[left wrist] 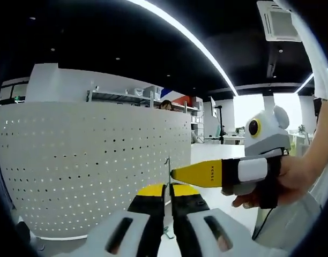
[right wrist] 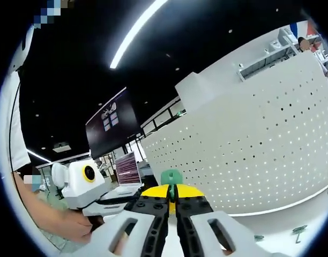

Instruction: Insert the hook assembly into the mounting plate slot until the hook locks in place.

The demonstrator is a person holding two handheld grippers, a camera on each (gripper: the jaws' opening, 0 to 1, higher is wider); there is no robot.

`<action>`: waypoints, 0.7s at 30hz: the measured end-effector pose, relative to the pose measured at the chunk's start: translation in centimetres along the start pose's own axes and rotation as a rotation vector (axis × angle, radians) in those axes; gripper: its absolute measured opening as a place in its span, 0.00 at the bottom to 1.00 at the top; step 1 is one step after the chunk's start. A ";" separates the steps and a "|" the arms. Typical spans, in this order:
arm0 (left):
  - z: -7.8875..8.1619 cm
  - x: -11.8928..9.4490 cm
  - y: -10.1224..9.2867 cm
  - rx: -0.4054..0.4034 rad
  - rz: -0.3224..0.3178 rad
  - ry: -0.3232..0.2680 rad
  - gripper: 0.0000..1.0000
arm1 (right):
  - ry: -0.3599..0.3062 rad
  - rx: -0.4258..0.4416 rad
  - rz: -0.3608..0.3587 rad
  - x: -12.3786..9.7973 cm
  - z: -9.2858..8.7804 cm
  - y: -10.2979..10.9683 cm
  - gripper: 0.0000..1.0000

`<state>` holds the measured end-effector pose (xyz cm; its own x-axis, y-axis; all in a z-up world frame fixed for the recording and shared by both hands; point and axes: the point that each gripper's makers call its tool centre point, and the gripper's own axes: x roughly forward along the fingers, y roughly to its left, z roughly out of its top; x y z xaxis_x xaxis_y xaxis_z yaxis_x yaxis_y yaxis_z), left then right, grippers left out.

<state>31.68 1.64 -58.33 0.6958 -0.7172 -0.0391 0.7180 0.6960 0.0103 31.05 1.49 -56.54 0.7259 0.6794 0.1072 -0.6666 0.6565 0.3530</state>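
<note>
Left gripper (left wrist: 167, 194) pinches thin hook (left wrist: 168, 170) upright, beside pegboard (left wrist: 94, 160); right gripper (right wrist: 172, 199) pinches it too w/ jaws pressed together.

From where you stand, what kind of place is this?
Probably an open-plan office or lab: a white perforated panel stands in front, strip lights cross a dark ceiling, and shelving and desks with a monitor sit behind.

Dark ceiling w/ long light strip (left wrist: 191, 40) & AC vent (left wrist: 279, 21); shelving (left wrist: 137, 96) at back, bright windows (left wrist: 250, 110).
</note>
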 end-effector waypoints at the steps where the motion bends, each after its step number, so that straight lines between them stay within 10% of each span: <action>1: -0.5 0.0 0.1 0.025 0.004 0.029 0.04 | -0.002 0.000 0.002 0.0 0.0 0.1 0.01; 21: -2.2 0.0 1.5 -0.028 0.067 0.065 0.76 | 0.023 -0.014 0.031 -0.1 -0.3 0.7 0.01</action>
<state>32.72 2.72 -60.51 0.7385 -0.6661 -0.1045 0.6687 0.7434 -0.0126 30.48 1.97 -56.60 0.7010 0.7066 0.0965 -0.6910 0.6396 0.3367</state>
